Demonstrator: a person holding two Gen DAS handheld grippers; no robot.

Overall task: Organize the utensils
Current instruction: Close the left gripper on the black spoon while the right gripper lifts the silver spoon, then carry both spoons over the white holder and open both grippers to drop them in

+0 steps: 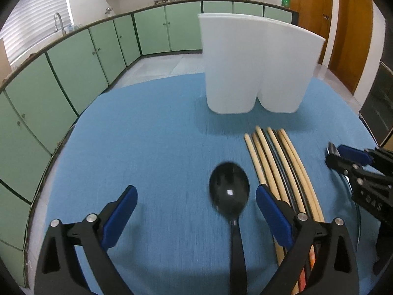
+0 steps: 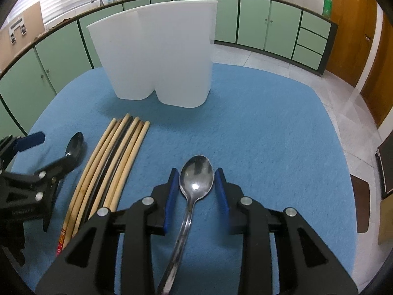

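Note:
A black spoon lies on the blue tablecloth, bowl pointing away, between the wide-spread fingers of my left gripper, which is open and touches nothing. Just right of it lies a bundle of several wooden and dark chopsticks. In the right wrist view a steel spoon lies with its bowl between the pads of my right gripper; narrow gaps show on both sides, so it is open. Two tall white containers stand side by side at the back. The left gripper shows at the left edge.
The round table's cloth edge drops off to a tiled floor on the right. Green cabinets curve round the room behind. A dark chair stands at the right. My right gripper sits just right of the chopsticks.

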